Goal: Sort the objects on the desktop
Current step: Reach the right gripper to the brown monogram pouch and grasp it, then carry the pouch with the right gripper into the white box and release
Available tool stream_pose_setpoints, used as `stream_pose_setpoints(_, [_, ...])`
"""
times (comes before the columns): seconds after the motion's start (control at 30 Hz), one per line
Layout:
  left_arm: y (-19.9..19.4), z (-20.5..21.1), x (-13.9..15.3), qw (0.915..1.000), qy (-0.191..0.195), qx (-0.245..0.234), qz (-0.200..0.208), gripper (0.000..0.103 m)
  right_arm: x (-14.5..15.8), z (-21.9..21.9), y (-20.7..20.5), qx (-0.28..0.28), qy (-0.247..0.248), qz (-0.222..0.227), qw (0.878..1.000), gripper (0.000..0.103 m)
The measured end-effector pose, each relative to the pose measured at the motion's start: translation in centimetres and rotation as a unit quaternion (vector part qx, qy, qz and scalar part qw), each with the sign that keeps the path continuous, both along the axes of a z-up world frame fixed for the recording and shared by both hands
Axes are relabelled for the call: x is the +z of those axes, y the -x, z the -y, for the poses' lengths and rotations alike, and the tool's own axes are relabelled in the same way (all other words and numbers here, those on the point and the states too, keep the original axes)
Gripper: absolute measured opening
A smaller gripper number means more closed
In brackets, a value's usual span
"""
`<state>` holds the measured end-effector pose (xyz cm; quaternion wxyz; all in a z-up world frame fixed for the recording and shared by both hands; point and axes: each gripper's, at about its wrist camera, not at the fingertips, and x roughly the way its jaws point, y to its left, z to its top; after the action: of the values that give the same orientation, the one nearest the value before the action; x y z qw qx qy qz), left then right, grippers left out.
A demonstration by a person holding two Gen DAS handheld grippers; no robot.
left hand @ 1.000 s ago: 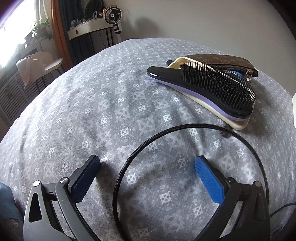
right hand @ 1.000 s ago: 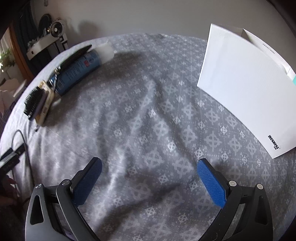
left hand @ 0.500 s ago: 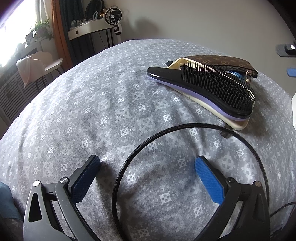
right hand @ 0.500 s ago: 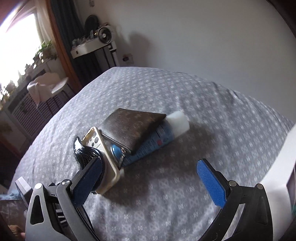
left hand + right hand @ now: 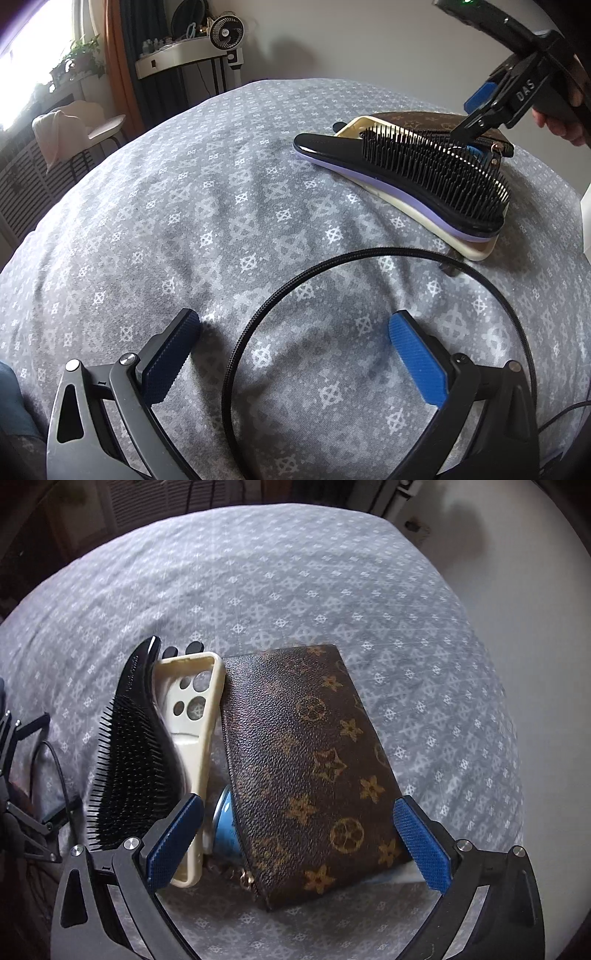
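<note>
a: which step is this?

b: the approach. taking the brown pouch (image 5: 310,764) as landmark: the black hairbrush (image 5: 129,760) lies farthest left of it, then the cream phone case (image 5: 192,716) just beside its left edge, with a blue can (image 5: 226,823) tucked under its near left corner. the right hand-held gripper (image 5: 297,843) hangs over the pouch's near end, fingers spread wide, gripping nothing.

a: and the left one?

b: the left hand-held gripper (image 5: 293,360) is well apart from the pouch, also spread and empty, straddling a black headband (image 5: 369,254) on the grey patterned bed cover (image 5: 184,206).

a: next move?

b: probably lower and close across the pouch, keeping the left finger clear of the case.

a: what changed?

b: half a second ago the right one viewed the pile from farther off; now it is directly above. the left has not shifted.
</note>
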<state>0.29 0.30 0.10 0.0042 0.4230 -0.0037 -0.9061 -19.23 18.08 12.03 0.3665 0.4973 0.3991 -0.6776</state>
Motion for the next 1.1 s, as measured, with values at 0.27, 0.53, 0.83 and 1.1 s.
stream_pose_setpoints(0.27, [0.0, 0.0, 0.0, 1.0000, 0.000, 0.000, 0.000, 0.103, -4.0, 3.8, 4.0, 0.015, -0.067, 0.031, 0.997, 0.103])
stream_pose_setpoints(0.53, [0.0, 0.0, 0.0, 1.0000, 0.000, 0.001, 0.000, 0.103, -4.5, 1.8, 5.8, 0.005, -0.051, 0.039, 0.998, 0.101])
stream_pose_setpoints(0.83, [0.0, 0.1, -0.1, 1.0000, -0.001, 0.001, -0.001, 0.103, 1.1, -4.9, 4.3, -0.037, 0.049, 0.016, 0.998, 0.086])
stream_pose_setpoints(1.1, [0.0, 0.1, -0.1, 1.0000, -0.002, 0.001, 0.000, 0.103, 10.8, -14.5, -2.7, -0.173, 0.258, 0.028, 0.950, 0.084])
